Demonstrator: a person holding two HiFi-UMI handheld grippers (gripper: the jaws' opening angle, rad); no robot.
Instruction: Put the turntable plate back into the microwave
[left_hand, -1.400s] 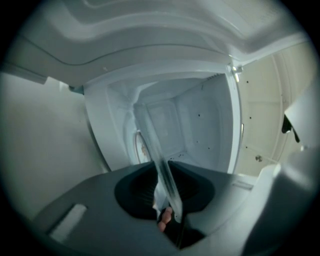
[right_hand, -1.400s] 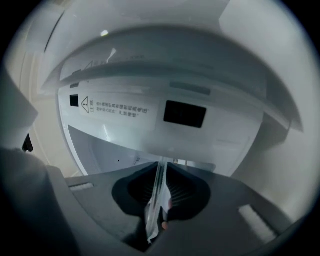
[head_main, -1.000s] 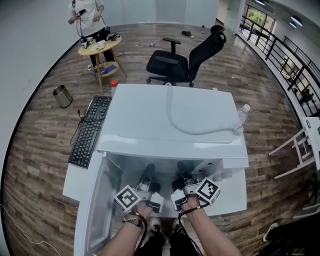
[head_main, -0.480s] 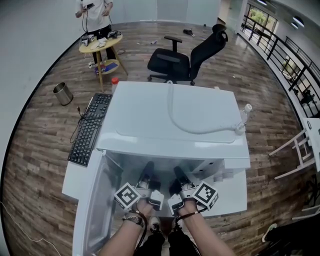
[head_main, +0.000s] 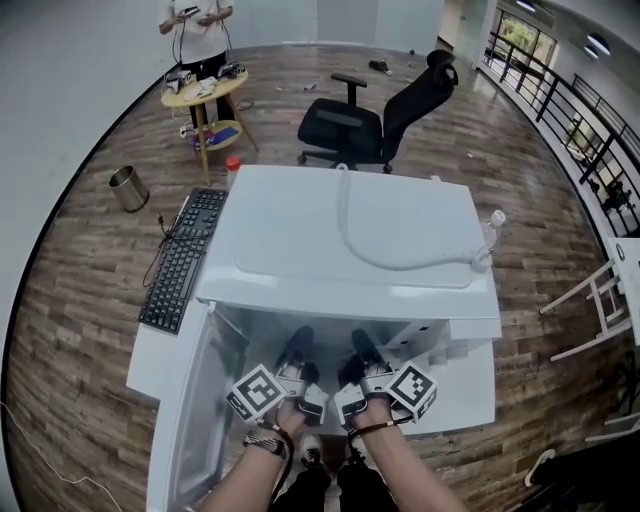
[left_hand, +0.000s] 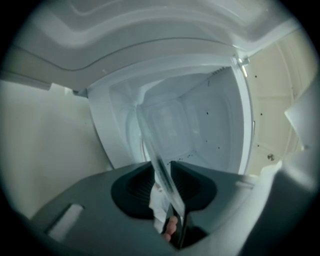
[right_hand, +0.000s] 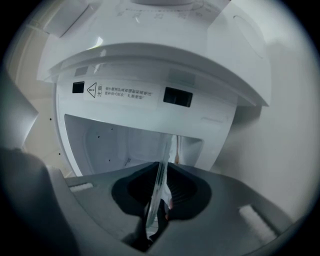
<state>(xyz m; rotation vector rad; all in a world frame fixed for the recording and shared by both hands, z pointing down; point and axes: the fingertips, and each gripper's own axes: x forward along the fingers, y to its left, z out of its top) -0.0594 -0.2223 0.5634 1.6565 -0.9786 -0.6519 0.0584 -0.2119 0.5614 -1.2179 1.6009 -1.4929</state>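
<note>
The clear glass turntable plate (left_hand: 150, 135) stands on edge between both grippers, inside the mouth of the white microwave (head_main: 350, 230). In the head view it is hidden under the microwave's top. My left gripper (head_main: 297, 342) reaches level into the cavity (left_hand: 200, 125). Its jaws are opening, and the plate's rim runs between its pads (left_hand: 186, 186) with a small gap on each side. My right gripper (head_main: 358, 342) is beside it, shut on the plate's other rim (right_hand: 164, 152). The door (head_main: 195, 400) hangs open at the left.
The microwave stands on a white table (head_main: 470, 385) with a black keyboard (head_main: 180, 262) at its left. A white hose (head_main: 385, 262) lies on the microwave's top and a bottle (head_main: 490, 225) stands at its right. Behind are an office chair (head_main: 375, 120), a bin (head_main: 128, 188) and a person at a round table (head_main: 205, 90).
Both grippers have stayed at the cavity mouth, the right one edging slightly towards the left one. The person at the back has stepped a little to the right.
</note>
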